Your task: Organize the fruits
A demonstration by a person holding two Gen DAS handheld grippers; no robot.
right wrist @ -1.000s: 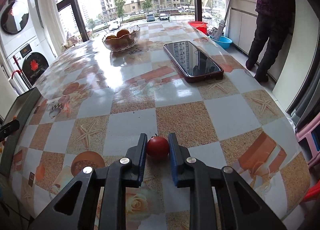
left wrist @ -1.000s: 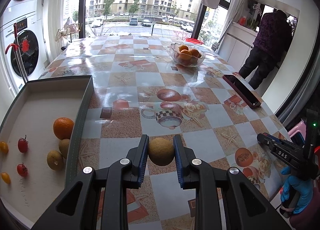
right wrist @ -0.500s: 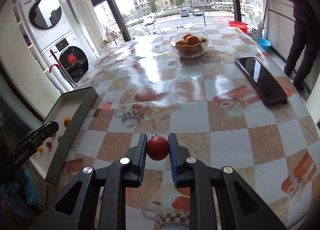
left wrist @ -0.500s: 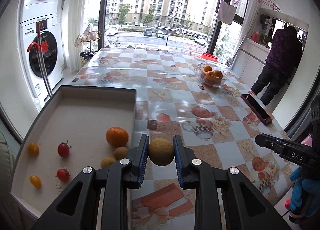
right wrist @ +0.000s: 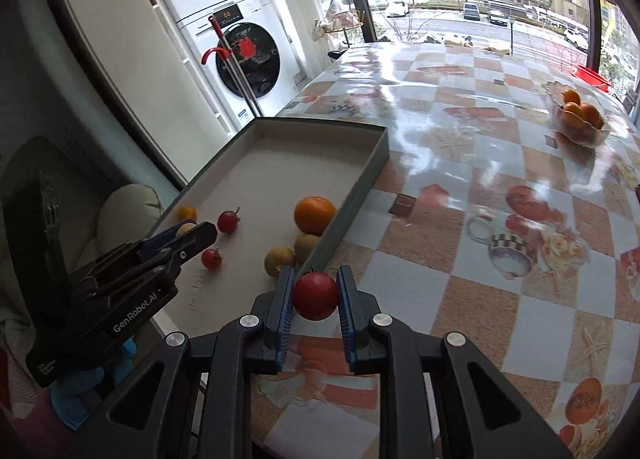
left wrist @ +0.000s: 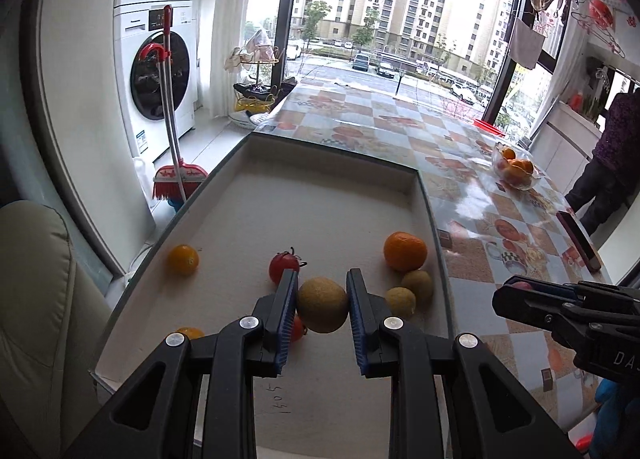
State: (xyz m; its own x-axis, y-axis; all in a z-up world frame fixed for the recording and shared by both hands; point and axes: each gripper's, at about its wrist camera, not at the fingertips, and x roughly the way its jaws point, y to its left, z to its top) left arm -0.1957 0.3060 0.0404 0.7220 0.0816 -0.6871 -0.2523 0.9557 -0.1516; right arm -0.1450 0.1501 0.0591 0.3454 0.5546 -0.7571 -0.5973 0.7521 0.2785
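Lying in the shallow grey cardboard tray (left wrist: 420, 195): two yellow cherry tomatoes (left wrist: 182, 259), two red cherry tomatoes (left wrist: 283, 266), two tan round fruits (left wrist: 401, 301), one orange mandarin (left wrist: 405, 251). Left gripper (left wrist: 322, 309), tilted downward over the tray, clamps a third tan fruit (left wrist: 322, 310); right gripper (right wrist: 315, 296), beside the tray, clamps a red tomato (right wrist: 316, 296).

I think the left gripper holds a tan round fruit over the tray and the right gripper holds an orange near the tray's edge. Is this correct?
Not fully. The right gripper holds a red tomato, not an orange; the right wrist view shows it between the fingers. The orange lies inside the tray. The rest is right: the left gripper holds a tan round fruit over the tray.
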